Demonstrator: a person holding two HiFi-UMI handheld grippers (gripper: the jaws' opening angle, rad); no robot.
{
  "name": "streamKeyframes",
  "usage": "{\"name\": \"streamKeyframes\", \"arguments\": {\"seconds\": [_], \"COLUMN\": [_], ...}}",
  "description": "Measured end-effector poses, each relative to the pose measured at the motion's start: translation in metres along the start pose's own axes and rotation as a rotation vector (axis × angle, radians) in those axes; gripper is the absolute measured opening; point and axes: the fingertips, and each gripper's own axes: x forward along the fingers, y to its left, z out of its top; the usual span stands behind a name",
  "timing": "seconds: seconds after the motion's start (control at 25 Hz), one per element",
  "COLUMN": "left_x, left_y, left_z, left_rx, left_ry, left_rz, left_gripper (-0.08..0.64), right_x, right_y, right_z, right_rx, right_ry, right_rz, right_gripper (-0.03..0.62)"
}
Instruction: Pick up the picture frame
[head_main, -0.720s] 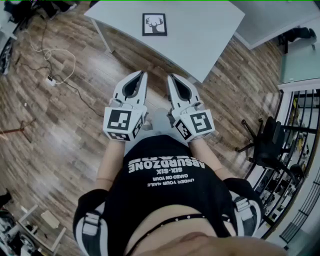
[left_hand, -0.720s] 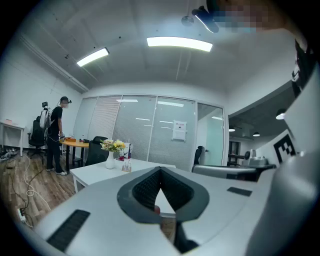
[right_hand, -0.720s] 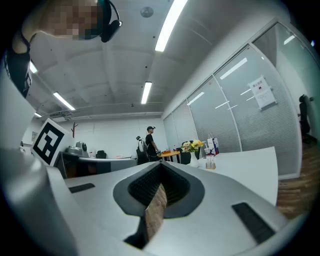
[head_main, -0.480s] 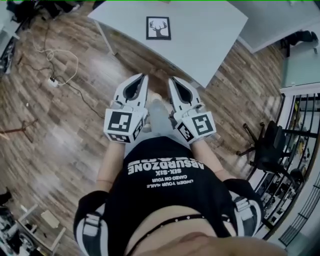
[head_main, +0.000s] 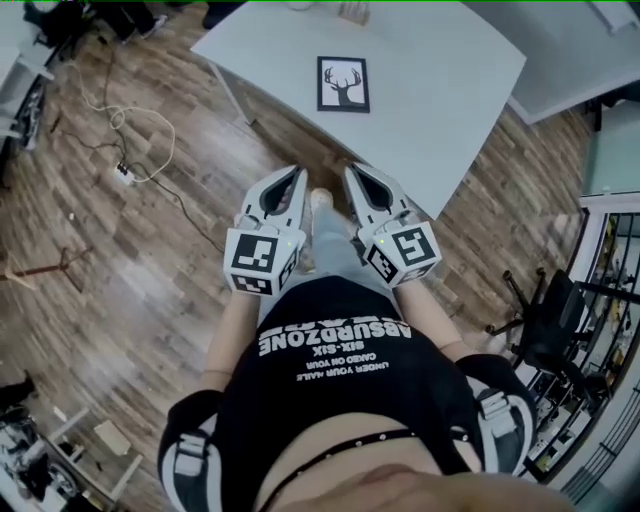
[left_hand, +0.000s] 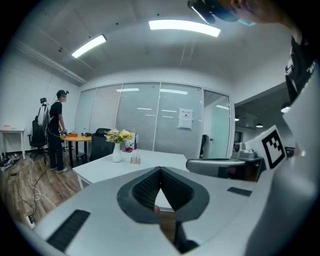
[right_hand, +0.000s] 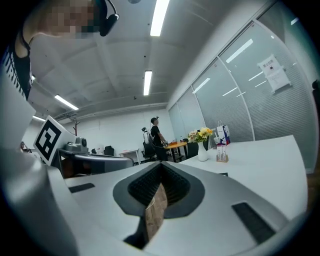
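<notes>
The picture frame (head_main: 343, 84) lies flat on the white counter (head_main: 450, 70), well ahead of the person. The left tool (head_main: 296, 175) and right tool (head_main: 352, 172) are both closed and empty, side by side at waist height. This is likely a carrying pose for the approach, with no reach begun.

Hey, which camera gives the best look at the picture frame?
The head view: the picture frame lies flat on the white table, its deer print fully visible. Both gripper views only skim the tabletop; the frame cannot be made out there.
</notes>
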Motion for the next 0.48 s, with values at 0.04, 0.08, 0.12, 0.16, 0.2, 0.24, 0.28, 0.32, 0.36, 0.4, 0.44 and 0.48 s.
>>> {"name": "streamKeyframes", "arguments": {"seconds": [0.04,0.08,0.12,0.16,0.2,0.24,0.28,0.32,0.36,0.4,0.44,0.48], "left_x": [0.009,0.019,0.028,0.039,0.051,0.065,0.08,0.095,0.109,0.122,0.133,0.145], "left_y": [0.007,0.015,0.024,0.032,0.04,0.046,0.05,0.052,0.054,0.057,0.061,0.066], "left_z": [0.0,0.001,0.005,0.011,0.016,0.02,0.021,0.019,0.017,0.015,0.014,0.015], "left_rx": [-0.004,-0.005,-0.001,0.007,0.014,0.019,0.019,0.015,0.009,0.005,0.005,0.008], "left_ry": [0.006,0.012,0.019,0.027,0.035,0.042,0.049,0.054,0.06,0.066,0.074,0.082], "left_rz": [0.001,0.0,-0.005,-0.011,-0.017,-0.023,-0.03,-0.04,-0.05,-0.056,-0.059,-0.059], "left_gripper": [0.011,0.011,0.011,0.011,0.011,0.011,0.011,0.011,0.011,0.011,0.011,0.011], "right_x": [0.01,0.02,0.031,0.044,0.056,0.068,0.077,0.084,0.09,0.097,0.104,0.112], "right_y": [-0.007,-0.013,-0.019,-0.024,-0.032,-0.044,-0.057,-0.071,-0.084,-0.096,-0.106,-0.116], "right_z": [0.0,0.001,0.004,0.007,0.01,0.01,0.007,0.003,0.0,-0.003,-0.004,-0.004], "right_rx": [-0.004,-0.008,-0.011,-0.015,-0.021,-0.027,-0.032,-0.034,-0.035,-0.033,-0.03,-0.027], "right_ry": [0.011,0.022,0.033,0.044,0.055,0.065,0.074,0.08,0.085,0.089,0.095,0.103], "right_rz": [-0.001,-0.001,-0.002,-0.003,-0.005,-0.01,-0.015,-0.02,-0.025,-0.028,-0.031,-0.035], "right_gripper": [0.017,0.017,0.017,0.017,0.017,0.017,0.017,0.017,0.017,0.017,0.018,0.018]}}
